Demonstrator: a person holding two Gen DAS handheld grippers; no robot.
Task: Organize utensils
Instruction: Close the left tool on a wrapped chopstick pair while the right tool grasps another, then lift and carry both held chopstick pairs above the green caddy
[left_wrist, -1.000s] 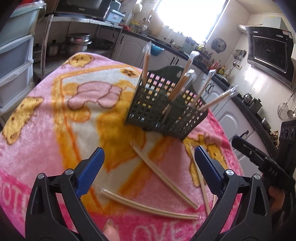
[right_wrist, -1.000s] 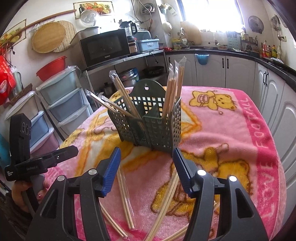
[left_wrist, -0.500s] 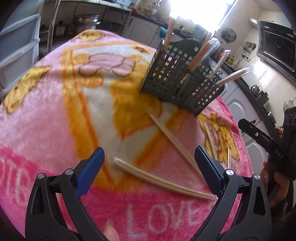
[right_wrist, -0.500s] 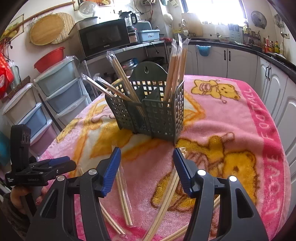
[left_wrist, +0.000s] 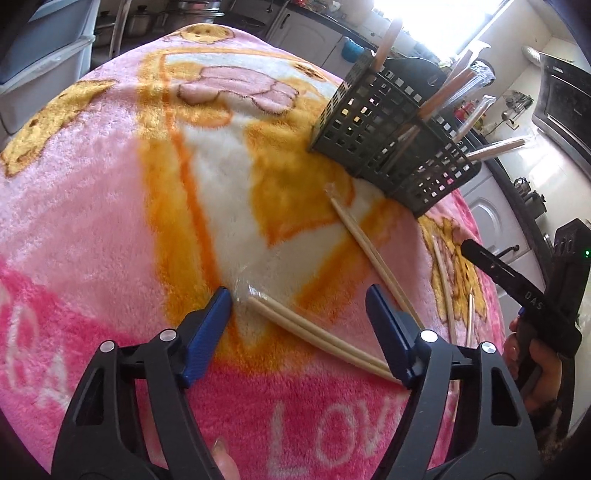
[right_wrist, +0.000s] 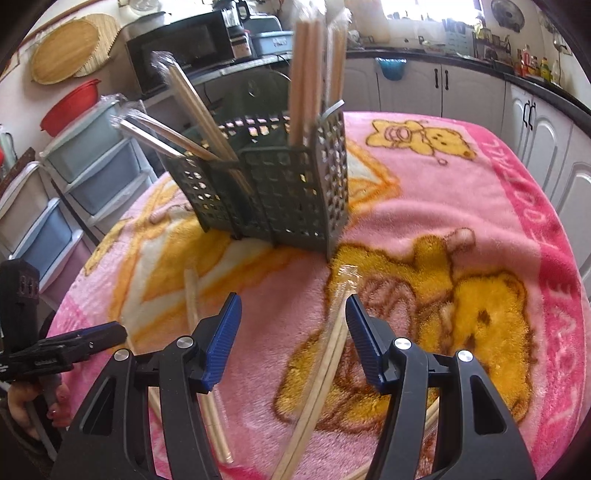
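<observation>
Bamboo chopstick pair (left_wrist: 317, 334) flat on pink blanket (left_wrist: 92, 229), between closing left gripper (left_wrist: 299, 306) jaws, unclamped. Right gripper (right_wrist: 293, 314) apart over wrapped chopsticks (right_wrist: 327, 354). Next: clamp, lift, insert into green basket (right_wrist: 273, 192).

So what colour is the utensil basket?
Dark grey-green basket, clearest in the right wrist view.

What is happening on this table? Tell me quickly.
A person with two handheld grippers is sorting wrapped wooden chopsticks into a dark green perforated plastic caddy on a pink fleece blanket. The left gripper is closing around one wrapped pair; the right gripper, open, straddles another pair. Neither grips yet.
</observation>
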